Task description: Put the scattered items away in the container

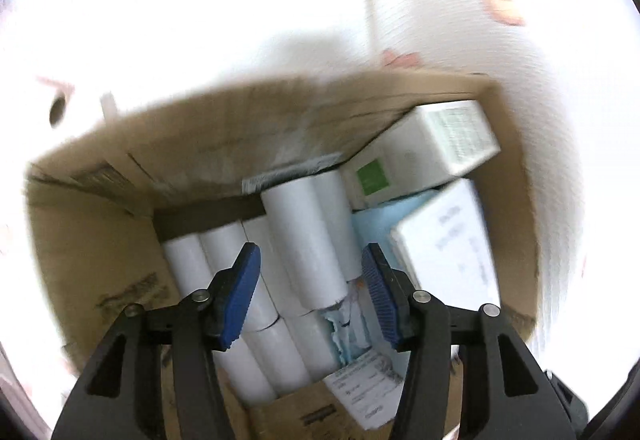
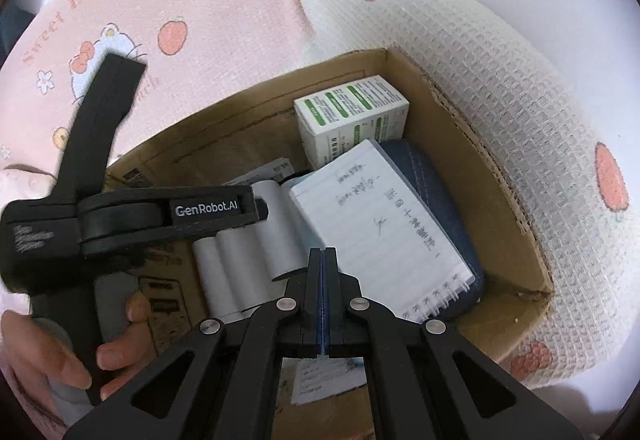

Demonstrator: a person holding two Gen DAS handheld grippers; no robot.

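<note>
Hovering over the box (image 1: 92, 207), the left tongs (image 1: 311, 296) stand with jaws apart and nothing between them; the right tongs (image 2: 324, 300) are pressed fully together, and whether a thin slip is pinched there I cannot tell. Directly under and ahead of the left tongs lie the white rolls (image 1: 308, 240), packed side by side, some stacked. To their right sits the notepad (image 2: 380, 224), handwritten page up, spiral edge toward the right tongs, resting on a dark blue denim-like item (image 2: 436, 191). Beyond it, in the far corner, stands a green-and-white carton (image 2: 352, 115). A printed slip (image 1: 366, 388) lies nearest the tongs on the floor of the box.

As I judge it, tidying is mostly or wholly done: nothing loose shows on the patterned cloth (image 2: 500, 87) around the box, though the views cover little of it.
</note>
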